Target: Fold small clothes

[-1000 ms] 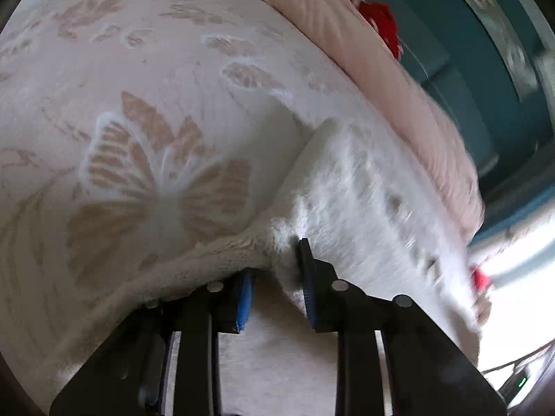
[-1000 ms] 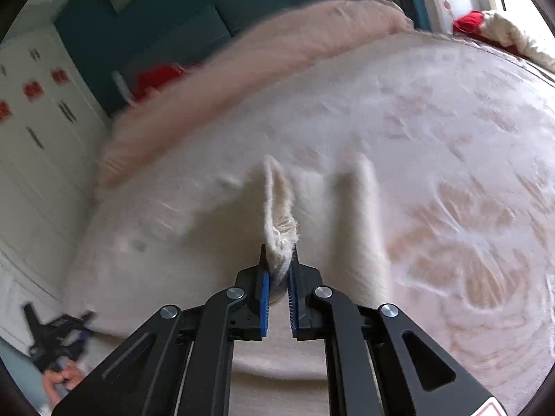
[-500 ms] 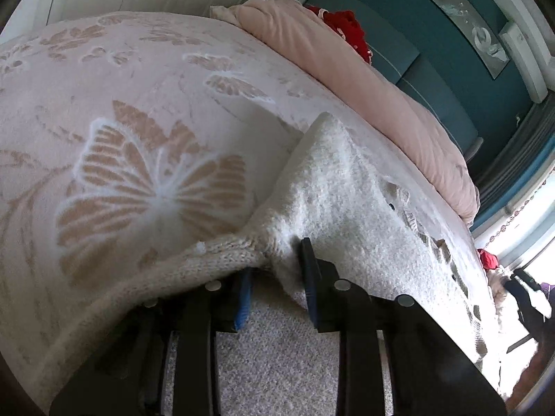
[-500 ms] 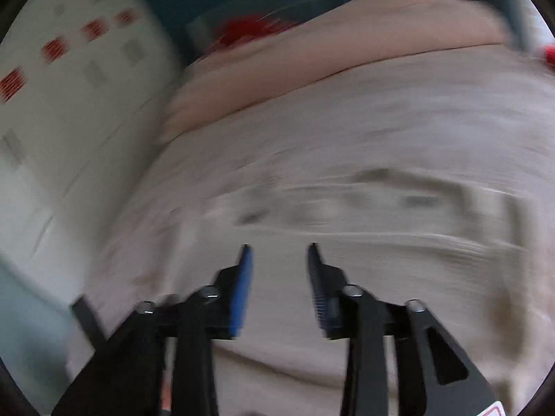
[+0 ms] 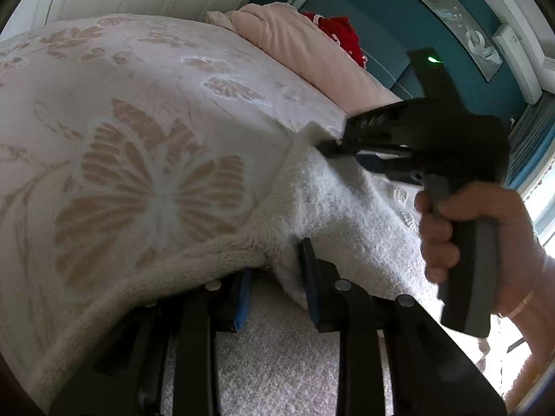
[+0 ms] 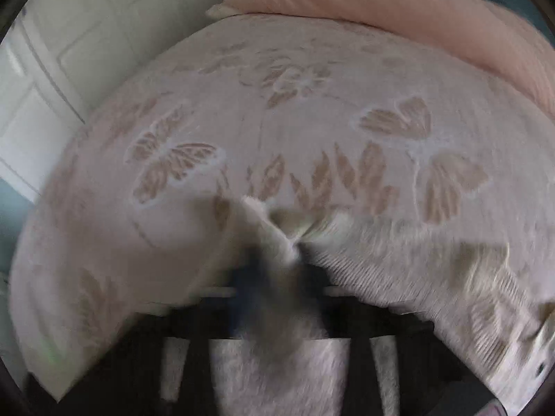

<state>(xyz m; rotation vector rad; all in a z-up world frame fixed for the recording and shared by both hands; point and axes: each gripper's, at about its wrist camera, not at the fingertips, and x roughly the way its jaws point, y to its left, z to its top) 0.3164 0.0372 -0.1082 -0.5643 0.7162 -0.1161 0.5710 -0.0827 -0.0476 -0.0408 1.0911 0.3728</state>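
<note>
A small white knit garment (image 5: 347,208) lies on a pale bedspread with tan butterflies (image 5: 138,138). My left gripper (image 5: 277,274) has its jaws apart around a bunched corner of the garment, with the fabric lying between the pads. My right gripper (image 5: 333,145), held in a hand, reaches in from the right to the garment's far corner. In the blurred right wrist view, the garment (image 6: 399,260) bunches between that gripper's (image 6: 277,277) jaws, which stand close together on a fold.
A pink pillow (image 5: 312,55) and a red item (image 5: 343,31) lie at the head of the bed. A teal wall (image 5: 399,17) stands behind, and white cupboard doors (image 6: 52,52) to the left.
My right gripper released the garment's fold, swung left while open, and now sits at the far corner with fabric between its jaws. My left gripper stayed in place.
</note>
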